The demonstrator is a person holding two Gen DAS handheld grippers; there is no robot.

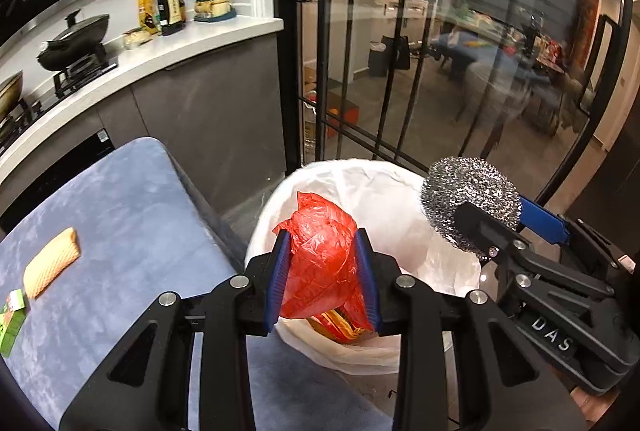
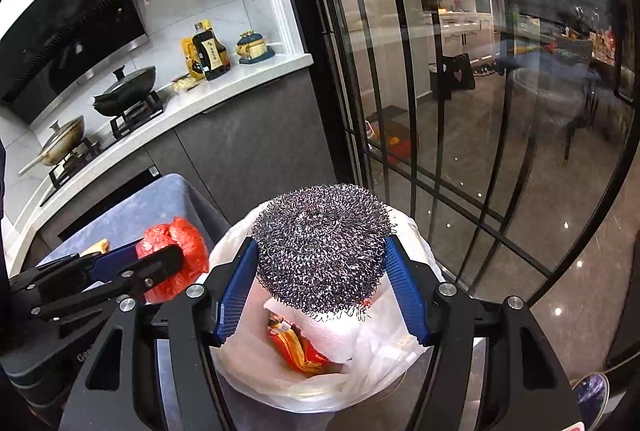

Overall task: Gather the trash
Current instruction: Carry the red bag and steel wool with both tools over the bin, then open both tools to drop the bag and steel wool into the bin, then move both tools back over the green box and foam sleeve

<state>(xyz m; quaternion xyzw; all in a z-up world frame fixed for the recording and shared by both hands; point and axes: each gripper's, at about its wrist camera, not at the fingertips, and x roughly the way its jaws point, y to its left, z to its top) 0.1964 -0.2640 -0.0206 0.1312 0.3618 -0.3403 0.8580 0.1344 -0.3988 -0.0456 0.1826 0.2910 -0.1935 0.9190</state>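
Two tongs are in view, each gripping one piece of trash above the bin. Left tongs (image 1: pixel 324 271) are clamped on a crumpled red plastic bag (image 1: pixel 320 255), both blue pads pressing its sides; the bag hangs over the near left part of the bin's mouth. Right tongs (image 2: pixel 322 283) are clamped on a steel wool scrubber (image 2: pixel 322 247), the blue pads pressed against its left and right flanks; the scrubber sits directly over the bin's opening. In the left wrist view the scrubber (image 1: pixel 470 201) appears to the right of the red bag, over the bin's right rim, apart from the bag. Trash bin (image 1: pixel 384 191) is round and lined with a white plastic liner (image 2: pixel 384 351); inside it lie a white paper towel (image 2: pixel 336 331) and a red and yellow wrapper (image 2: pixel 296 345). Beside the bin, to its left, stands a tabletop (image 1: pixel 120 199) covered in blue-grey cloth. On it rest a tan wafer-like piece (image 1: pixel 50 263) and, just beside it at the left edge, a small green packet (image 1: pixel 12 319). Behind the tabletop runs a kitchen counter (image 1: pixel 168 55) carrying a black pan (image 1: pixel 76 39) on a stove and a dark bottle (image 1: pixel 170 5). Glass doors (image 1: pixel 440 51) with black frames stand behind the bin.
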